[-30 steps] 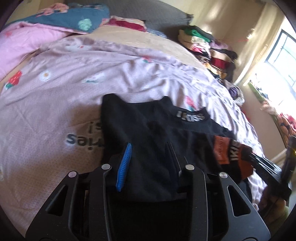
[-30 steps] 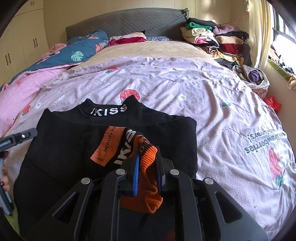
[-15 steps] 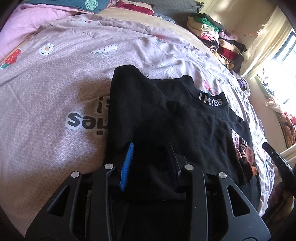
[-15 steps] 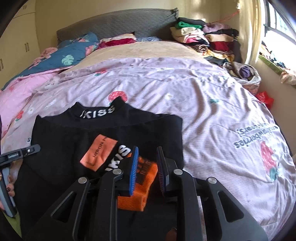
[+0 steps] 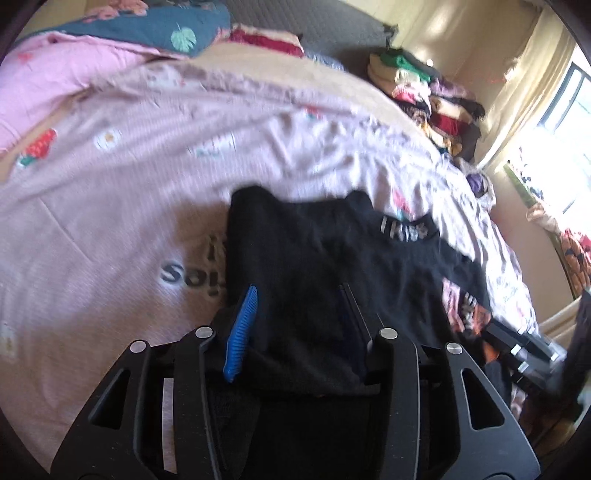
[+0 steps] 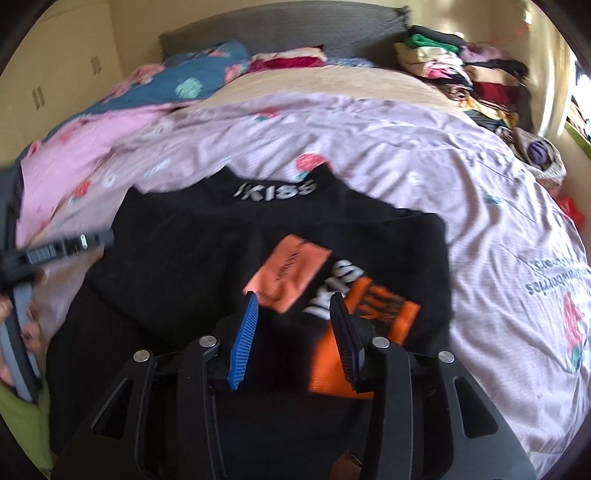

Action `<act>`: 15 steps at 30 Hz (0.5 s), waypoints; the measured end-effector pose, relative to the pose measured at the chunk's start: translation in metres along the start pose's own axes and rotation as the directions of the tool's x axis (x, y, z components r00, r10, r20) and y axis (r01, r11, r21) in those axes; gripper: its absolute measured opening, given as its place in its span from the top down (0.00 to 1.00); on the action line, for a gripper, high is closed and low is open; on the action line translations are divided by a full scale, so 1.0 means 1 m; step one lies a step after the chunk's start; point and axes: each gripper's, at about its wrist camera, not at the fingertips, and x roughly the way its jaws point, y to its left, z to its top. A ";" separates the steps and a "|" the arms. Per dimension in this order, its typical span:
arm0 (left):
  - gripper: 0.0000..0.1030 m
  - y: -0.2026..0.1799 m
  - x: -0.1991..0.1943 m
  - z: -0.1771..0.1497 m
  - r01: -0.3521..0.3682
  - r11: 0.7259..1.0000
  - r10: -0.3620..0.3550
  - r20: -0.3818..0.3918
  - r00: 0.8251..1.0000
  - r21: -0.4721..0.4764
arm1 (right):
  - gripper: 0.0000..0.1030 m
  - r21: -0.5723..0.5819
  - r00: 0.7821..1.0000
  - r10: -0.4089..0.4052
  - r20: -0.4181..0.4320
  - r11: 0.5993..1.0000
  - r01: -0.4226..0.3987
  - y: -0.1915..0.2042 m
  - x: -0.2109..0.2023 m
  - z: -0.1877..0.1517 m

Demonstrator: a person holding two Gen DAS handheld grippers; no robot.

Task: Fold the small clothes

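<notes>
Both grippers let go of the black sweater (image 6: 192, 266) on the lilac duvet (image 6: 424, 155).
The right gripper (image 6: 295, 332), clamped on the orange cuff (image 6: 369, 332) a second ago, has just been opening; the left gripper (image 5: 299, 321) has too, with cloth loose between its jaws. Collar points toward the headboard (image 6: 295, 29). Only the right view shows the cuff clearly.

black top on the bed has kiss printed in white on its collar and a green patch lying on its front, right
Not quite. The patch on the black top is orange, not green, as the right wrist view shows. KISS is printed in white on the collar, and the top does lie on the bed.
</notes>
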 end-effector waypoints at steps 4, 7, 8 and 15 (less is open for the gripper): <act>0.64 -0.010 -0.001 0.008 0.023 1.000 -0.023 0.004 1.000 0.020 | 0.61 -0.020 1.000 0.022 -0.017 1.000 -0.022 0.013 0.006 -0.002; 0.63 -0.021 0.012 0.006 0.056 0.998 -0.054 -0.031 0.998 0.039 | 0.61 -0.031 0.999 0.029 -0.023 0.999 -0.030 0.018 0.008 -0.003; 0.61 -0.022 0.017 0.004 0.065 0.997 -0.063 -0.046 0.997 0.038 | 0.61 -0.036 0.999 0.031 -0.023 0.999 -0.031 0.020 0.008 -0.002; 0.52 -0.005 0.047 -0.008 -0.010 0.999 0.015 -0.120 0.993 0.042 | 0.59 -0.031 0.999 0.030 -0.021 0.999 -0.031 0.014 0.007 -0.003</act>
